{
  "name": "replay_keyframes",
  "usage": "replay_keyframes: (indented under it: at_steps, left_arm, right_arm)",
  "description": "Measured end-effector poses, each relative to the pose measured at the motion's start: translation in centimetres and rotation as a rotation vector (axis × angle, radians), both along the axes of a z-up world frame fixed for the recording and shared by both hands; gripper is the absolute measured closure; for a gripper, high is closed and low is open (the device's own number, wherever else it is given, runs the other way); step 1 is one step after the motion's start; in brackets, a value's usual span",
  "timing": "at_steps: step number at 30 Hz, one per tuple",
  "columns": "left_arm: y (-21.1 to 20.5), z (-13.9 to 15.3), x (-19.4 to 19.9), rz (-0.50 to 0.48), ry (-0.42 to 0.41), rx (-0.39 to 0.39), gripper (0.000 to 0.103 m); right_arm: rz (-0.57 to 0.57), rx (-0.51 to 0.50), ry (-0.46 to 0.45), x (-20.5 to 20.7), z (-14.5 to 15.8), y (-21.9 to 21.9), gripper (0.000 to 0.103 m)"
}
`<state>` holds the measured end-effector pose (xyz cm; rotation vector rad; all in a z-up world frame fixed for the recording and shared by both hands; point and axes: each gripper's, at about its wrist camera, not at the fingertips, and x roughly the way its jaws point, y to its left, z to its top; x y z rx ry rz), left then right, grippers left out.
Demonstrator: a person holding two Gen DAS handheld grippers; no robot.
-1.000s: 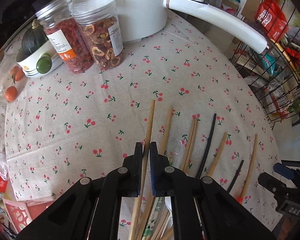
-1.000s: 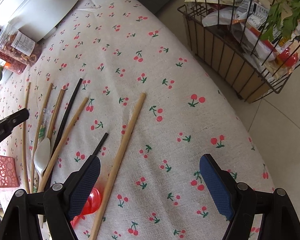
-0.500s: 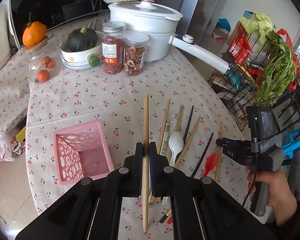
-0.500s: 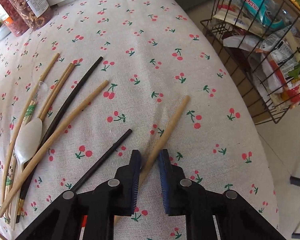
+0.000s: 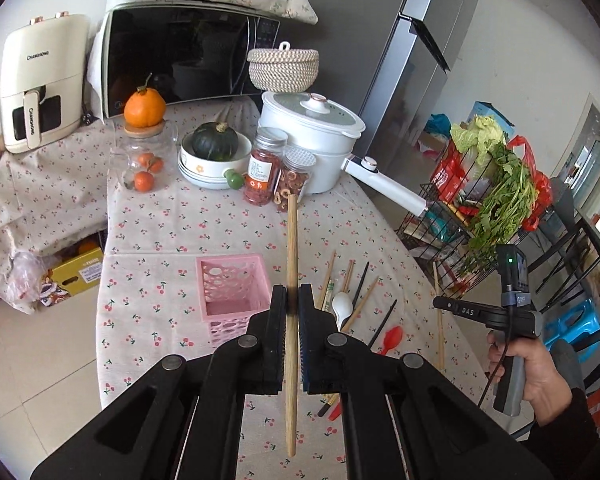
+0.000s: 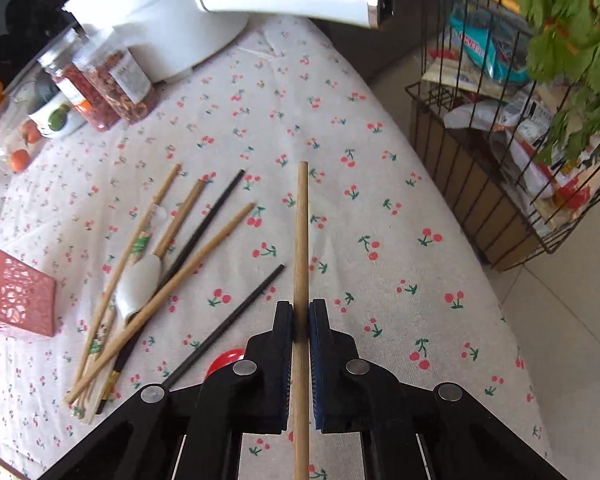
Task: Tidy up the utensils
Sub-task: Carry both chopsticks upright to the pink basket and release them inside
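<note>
Left hand-held gripper [image 5: 293, 300] clamped on a wooden chopstick [image 5: 291, 264], lifted above the counter [image 5: 172, 224], right of the pink basket [image 5: 232, 284]. Right hand-held gripper [image 6: 301, 316] pinches another wooden chopstick [image 6: 301, 240]. Remaining chopsticks and white spoon [image 6: 138, 282] lie left of it.

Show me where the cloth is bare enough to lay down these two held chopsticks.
Bare cloth lies between the pink basket and the jars, and between the loose chopsticks and the table edge by the wire rack. It is crowded from the basket across the white spoon to the red spoon.
</note>
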<state>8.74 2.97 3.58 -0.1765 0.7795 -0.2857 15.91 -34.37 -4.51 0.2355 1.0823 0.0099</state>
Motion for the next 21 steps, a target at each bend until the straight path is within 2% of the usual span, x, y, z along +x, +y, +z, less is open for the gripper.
replay_keyframes:
  at_steps: [8, 13, 21]
  left_arm:
    - [1.8, 2.9, -1.6, 0.035, -0.122, -0.025, 0.098]
    - [2.9, 4.5, -1.7, 0.093, -0.2, -0.056, 0.098]
    - [4.2, 4.9, 0.4, 0.193, -0.303, -0.072, 0.098]
  right_arm:
    - [0.024, 0.024, -0.187, -3.1, 6.1, 2.0, 0.098]
    - [0.046, 0.032, -0.327, -4.2, 10.0, 4.4, 0.098]
    - [0.124, 0.055, -0.515, -3.8, 13.9, 10.0, 0.098]
